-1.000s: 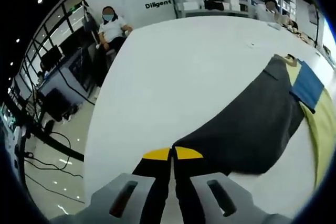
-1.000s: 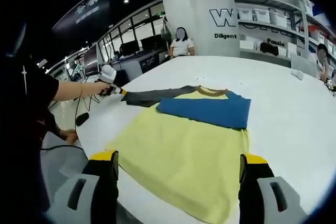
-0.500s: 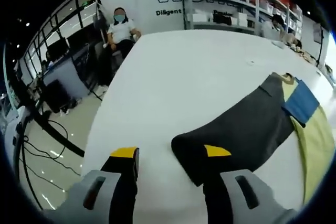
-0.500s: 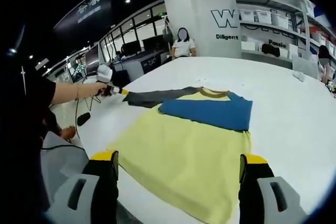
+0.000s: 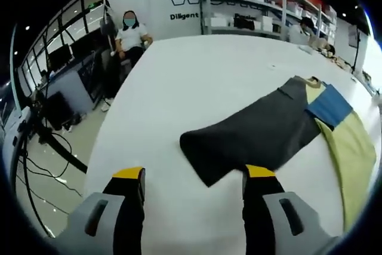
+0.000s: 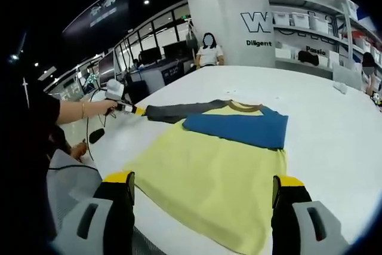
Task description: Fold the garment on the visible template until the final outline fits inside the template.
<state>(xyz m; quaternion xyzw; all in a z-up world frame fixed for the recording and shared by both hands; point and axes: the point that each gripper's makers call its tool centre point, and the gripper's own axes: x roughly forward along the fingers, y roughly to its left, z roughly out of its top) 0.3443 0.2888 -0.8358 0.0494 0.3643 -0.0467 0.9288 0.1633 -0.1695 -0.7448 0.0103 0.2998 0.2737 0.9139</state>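
White table (image 5: pixel 197 88) — limp, light shirt (image 6: pixel 209 177) spread; grey sleeve (image 5: pixel 256 135) at 1 o'clock is best pinched at its cuff — left gripper (image 5: pixel 194 177) and right gripper (image 6: pixel 203 183) are held agape, empty.

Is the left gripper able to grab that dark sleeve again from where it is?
Probably yes. The left gripper is open, and the dark sleeve lies flat on the white table with its cuff end between and just ahead of the jaws. Nothing stands in the way; a short forward move should do.
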